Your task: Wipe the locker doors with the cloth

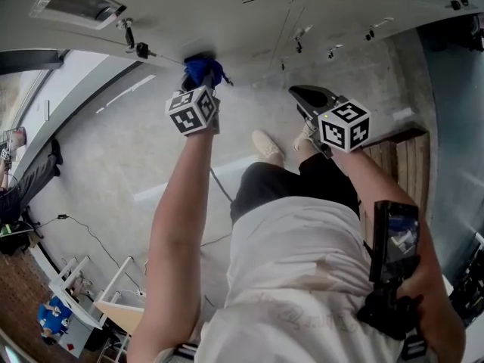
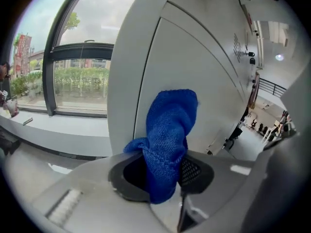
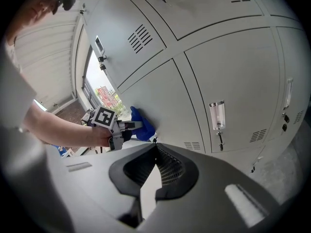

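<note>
My left gripper (image 2: 163, 171) clamps the blue cloth (image 2: 171, 120) against a grey locker door (image 2: 194, 57); my right gripper (image 3: 155, 152) hangs closed, empty, facing the lockers (image 3: 233, 81).

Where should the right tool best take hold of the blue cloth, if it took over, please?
Probably the bunched upper end of the blue cloth, approached from the side: it stands clear beyond the left tool, whose jaws clamp its lower part.

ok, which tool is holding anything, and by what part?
Left tool is shut on the blue cloth, clamped at its bunched lower end; the free end lies against the locker door. Right tool shut, empty.
</note>
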Demonstrator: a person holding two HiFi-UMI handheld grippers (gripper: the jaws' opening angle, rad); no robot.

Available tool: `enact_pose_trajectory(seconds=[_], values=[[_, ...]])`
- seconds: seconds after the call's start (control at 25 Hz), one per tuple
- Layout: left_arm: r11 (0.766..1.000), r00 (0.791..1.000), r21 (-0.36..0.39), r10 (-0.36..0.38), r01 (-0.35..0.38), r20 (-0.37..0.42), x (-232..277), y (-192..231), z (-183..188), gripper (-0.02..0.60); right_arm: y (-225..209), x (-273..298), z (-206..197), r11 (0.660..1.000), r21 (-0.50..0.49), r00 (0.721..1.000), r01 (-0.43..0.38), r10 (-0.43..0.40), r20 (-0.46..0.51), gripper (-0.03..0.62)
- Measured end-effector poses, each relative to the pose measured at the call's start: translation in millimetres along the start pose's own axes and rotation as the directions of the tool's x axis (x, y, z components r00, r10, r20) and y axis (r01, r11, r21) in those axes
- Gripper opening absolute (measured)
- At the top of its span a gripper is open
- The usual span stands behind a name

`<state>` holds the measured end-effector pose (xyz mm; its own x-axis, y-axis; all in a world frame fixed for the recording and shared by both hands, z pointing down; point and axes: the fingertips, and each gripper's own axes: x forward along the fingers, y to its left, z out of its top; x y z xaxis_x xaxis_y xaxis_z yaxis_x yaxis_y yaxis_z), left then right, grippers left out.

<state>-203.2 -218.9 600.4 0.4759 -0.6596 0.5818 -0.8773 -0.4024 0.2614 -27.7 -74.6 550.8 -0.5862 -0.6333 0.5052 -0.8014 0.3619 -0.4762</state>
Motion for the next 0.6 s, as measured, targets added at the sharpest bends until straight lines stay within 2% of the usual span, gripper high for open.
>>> enact_pose_trajectory(seconds=[0.16, 0.4, 0.6], values=[[0.997, 0.998, -0.055, 0.046, -0.049, -0.042, 11.1, 11.2, -4.4, 0.123, -0.3, -4.1, -0.6, 1.000, 0.003, 1.000, -0.007, 0.007, -0.001, 0.006], [0.987, 0.996, -0.147, 0.048, -0.058, -0.072, 25.6, 21.8, -23.3, 0.123, -16.5, -14.4, -0.5, 0.999, 0.037, 1.000, 0.019, -0.020, 0.010, 0.006], [0.960, 0.991, -0.267, 0.059, -0.090, -0.120, 36.2, 34.7, -42.0, 0.124, -20.5, -21.1, -8.3, 0.998, 0.054, 1.000, 0.030, -0.030, 0.003, 0.006]])
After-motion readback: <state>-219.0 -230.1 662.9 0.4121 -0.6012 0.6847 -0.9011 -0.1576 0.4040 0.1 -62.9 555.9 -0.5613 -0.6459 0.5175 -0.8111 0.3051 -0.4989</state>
